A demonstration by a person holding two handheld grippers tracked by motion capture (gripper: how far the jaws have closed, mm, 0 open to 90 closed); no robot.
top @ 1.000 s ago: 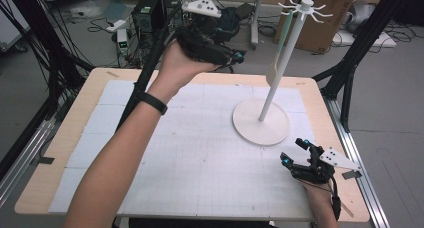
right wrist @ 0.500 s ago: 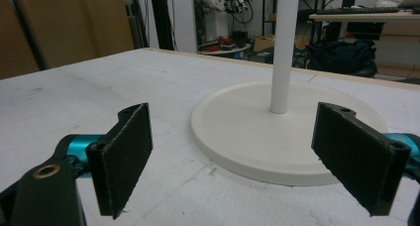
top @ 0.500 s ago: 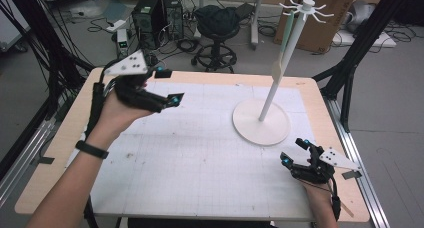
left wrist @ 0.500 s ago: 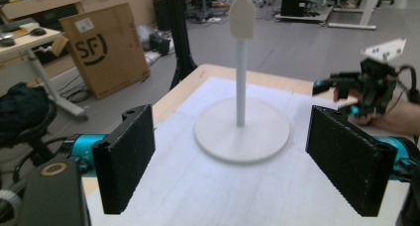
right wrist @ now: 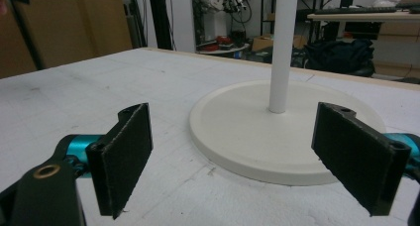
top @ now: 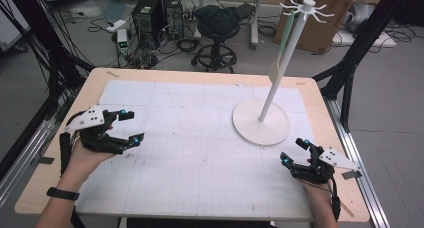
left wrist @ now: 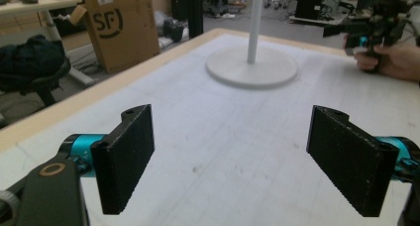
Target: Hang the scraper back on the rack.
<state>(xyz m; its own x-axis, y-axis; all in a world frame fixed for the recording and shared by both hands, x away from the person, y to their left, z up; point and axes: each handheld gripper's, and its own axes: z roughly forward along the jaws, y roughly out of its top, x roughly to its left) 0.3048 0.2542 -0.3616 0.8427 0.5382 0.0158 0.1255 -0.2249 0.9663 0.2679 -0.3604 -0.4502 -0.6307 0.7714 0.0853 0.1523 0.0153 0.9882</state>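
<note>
Spatula [top: 281, 53] hangs by the top of its pale green handle from one of the hook arms crowning the white stand [top: 250, 125], its cream head dangling beside the pole, well above the table [top: 200, 158]. It looks light and fairly stiff, probably plastic or silicone, so it should lift with little force. The thin handle may feel smooth between flat pads and the piece can swing freely on its hook. The best place to take hold seems to be the handle's middle, squeezed across its flat faces; the head looks broader but more likely to bend. The stand has a tall, thin pole on a wide round base at the far right of the table, and a sideways pull on the spatula could rock it, so lifting up and off the hook seems the safer way.

The right gripper [top: 291, 150] rests low at the table's near right corner, just short of the base, with its 2 jaws spread wide and nothing between them. In the right gripper view the base [right wrist: 237, 137] and the foot of the pole sit framed in that gap. The left gripper [top: 135, 125] is over the near left side, well apart from the stand. Its jaws have just been opening and stand wide with only bare table between them, and the left gripper view looks across to the base [left wrist: 250, 70]
</note>
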